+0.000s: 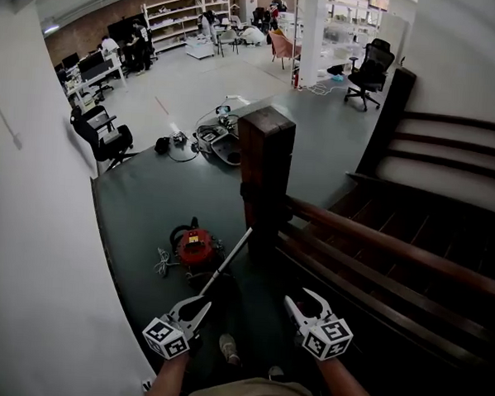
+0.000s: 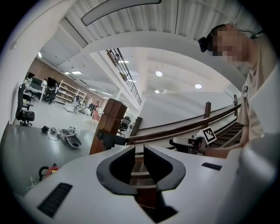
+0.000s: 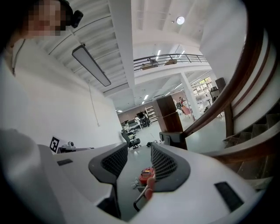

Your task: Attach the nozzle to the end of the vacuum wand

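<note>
**Head view, from a stair landing.** The left gripper (image 1: 200,305) and right gripper (image 1: 299,295) are held low at the near edge, side by side but apart, above the dark floor (image 1: 148,204). A red vacuum cleaner (image 1: 197,247) stands on that floor beyond the left gripper. The vacuum wand (image 1: 227,262), a pale slender rod, slants from near the vacuum cleaner up towards the wooden newel post (image 1: 265,152). Its near end lies just beyond the left gripper's tips, with no contact visible. The nozzle cannot be picked out in any view. A handrail (image 1: 394,246) runs right from the post, alongside the stairs (image 1: 445,212).

**Left gripper view.** The fingers (image 2: 164,168) of the left gripper (image 2: 139,148) stand a narrow gap apart with nothing between them. Wooden stair parts show through the gap, and the newel post (image 2: 109,124) stands beyond on the left.

**Right gripper view.** The fingers (image 3: 168,168) of the right gripper (image 3: 139,151) stand moderately apart and hold nothing. The vacuum cleaner (image 3: 148,174) appears through the gap, well beyond the tips, and the newel post (image 3: 168,114) rises further off.
</note>
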The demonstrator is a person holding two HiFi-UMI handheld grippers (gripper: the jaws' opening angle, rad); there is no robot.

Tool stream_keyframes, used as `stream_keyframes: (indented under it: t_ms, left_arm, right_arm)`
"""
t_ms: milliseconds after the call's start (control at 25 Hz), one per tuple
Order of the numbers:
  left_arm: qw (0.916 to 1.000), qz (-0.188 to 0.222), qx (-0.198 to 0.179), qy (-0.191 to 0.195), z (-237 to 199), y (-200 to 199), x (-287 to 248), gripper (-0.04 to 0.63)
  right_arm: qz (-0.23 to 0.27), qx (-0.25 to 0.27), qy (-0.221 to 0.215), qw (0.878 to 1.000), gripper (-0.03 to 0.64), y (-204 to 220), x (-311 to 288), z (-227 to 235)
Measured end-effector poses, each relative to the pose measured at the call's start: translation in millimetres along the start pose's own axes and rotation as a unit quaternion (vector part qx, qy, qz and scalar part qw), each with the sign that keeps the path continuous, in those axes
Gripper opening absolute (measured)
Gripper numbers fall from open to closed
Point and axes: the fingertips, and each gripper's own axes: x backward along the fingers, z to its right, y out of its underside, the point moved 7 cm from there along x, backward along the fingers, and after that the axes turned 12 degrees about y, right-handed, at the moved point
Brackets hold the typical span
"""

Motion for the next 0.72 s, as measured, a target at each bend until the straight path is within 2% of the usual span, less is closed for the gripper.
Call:
stream_keyframes:
  t_ms: [280,480,720]
  left_arm:
    - [0.9997,-0.008,0.007,0.023,-44,-29,4,0.048]
    - [0.9991,-0.014,0.009,0.038,-96,-33,5,0.048]
    - [0.9982,-0.018,0.012,0.056,-128,-44,12,0.048]
  right_arm:
    - [0.004,-0.001,0.032,0.999,0.16,-22,-38,-21]
    - [0.007,-0.002,0.058,0.998,0.16,-15,-79,-28]
    - [0.005,-0.001,0.084,0.996,0.16,-14,-105,-43]
